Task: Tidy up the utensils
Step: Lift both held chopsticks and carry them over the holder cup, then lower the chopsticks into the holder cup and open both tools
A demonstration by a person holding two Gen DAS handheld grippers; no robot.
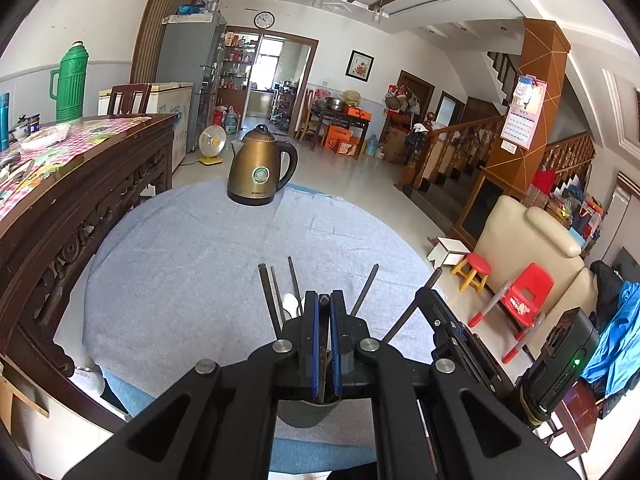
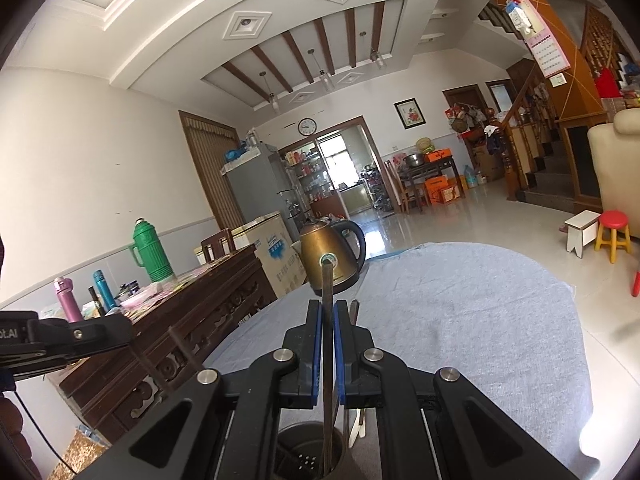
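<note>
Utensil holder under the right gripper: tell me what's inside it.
The utensil holder holds a dark chopstick, pinched by the right gripper, over a perforated bottom. Its remaining contents are hidden behind the gripper's body.

A lived-in family home: an open living-dining room with a fridge (image 1: 192, 68) and wall clock (image 1: 264, 19) at upper centre, a wooden staircase (image 1: 460, 148) at right, a cream sofa (image 1: 532, 240), and a kettle (image 1: 260, 168) on the cloth-covered surface (image 1: 180, 248).
</note>
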